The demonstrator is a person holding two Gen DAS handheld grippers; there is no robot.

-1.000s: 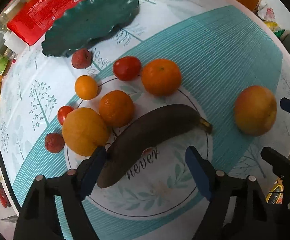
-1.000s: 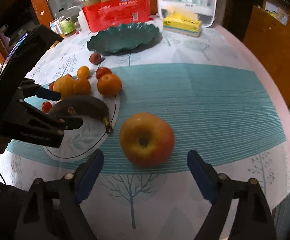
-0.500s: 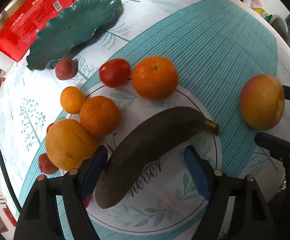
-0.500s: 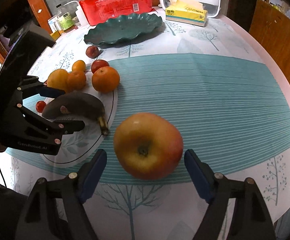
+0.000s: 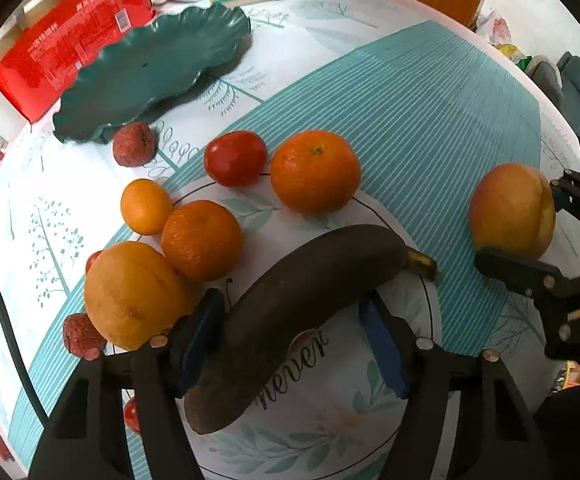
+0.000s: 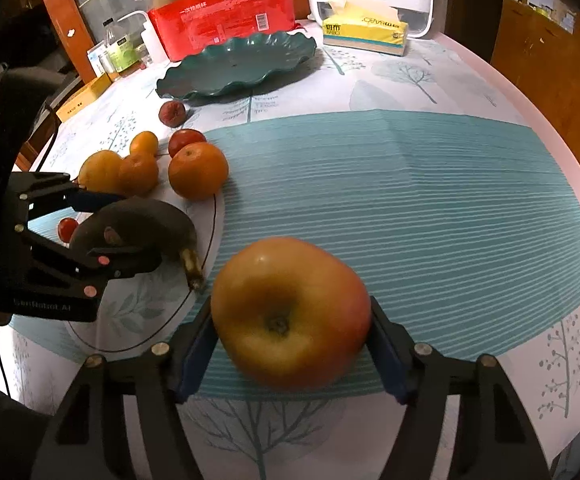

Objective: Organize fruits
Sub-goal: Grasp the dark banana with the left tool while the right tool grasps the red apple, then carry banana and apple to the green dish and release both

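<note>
Right tool (image 6: pixel 290 350) is clamping the apple (image 6: pixel 290 314) at the counter's near edge. Left tool (image 5: pixel 290 338) is straddling the banana (image 5: pixel 290 312), jaws apart, left of the apple; green plate (image 6: pixel 238 66) is sitting far back.

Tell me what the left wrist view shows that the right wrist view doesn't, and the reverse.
Only the left wrist view shows the second lychee beside the big yellow orange, and the left claw straddling the banana. Only the right wrist view shows the apple's stem end between the right claw's pads, plus the bottles. Both show the green plate, red pack and tissue box.
</note>
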